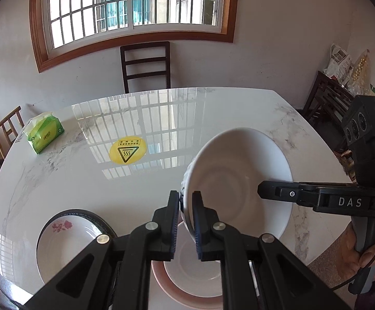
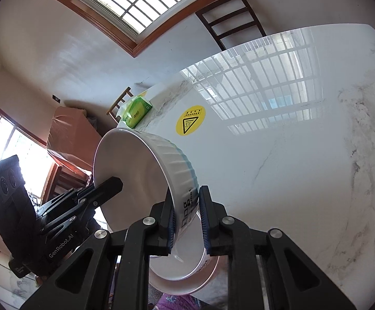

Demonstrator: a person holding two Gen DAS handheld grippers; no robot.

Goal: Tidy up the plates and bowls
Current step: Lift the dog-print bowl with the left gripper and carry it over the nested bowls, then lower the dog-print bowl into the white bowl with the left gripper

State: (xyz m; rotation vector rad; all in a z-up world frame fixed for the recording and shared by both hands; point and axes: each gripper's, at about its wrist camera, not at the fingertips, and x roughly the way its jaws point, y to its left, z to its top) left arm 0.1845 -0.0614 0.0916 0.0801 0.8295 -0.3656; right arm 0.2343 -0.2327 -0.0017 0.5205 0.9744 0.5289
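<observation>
Left wrist view: left claw [image 1: 186, 208] clamped on rim of white bowl [image 1: 239, 180], bowl tilted, held above marble worktop [image 1: 161, 175]. Right claw [image 1: 262, 191] enters from 3 o'clock, at bowl's opposite rim. Floral plate [image 1: 66, 242] at 8 o'clock; pink-rimmed plate [image 1: 187, 284] below bowl at 6 o'clock. Tissue pack [image 1: 45, 134] at 10 o'clock.

Right wrist view: right claw [image 2: 186, 206] pinches ribbed bowl wall [image 2: 172, 165]; left claw [image 2: 115, 183] at 9 o'clock, on far rim.

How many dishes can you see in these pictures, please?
3: a white bowl held tilted by both hand-held grippers, a floral plate at the table's near-left, a pink-rimmed plate below; more may be hidden.
</observation>
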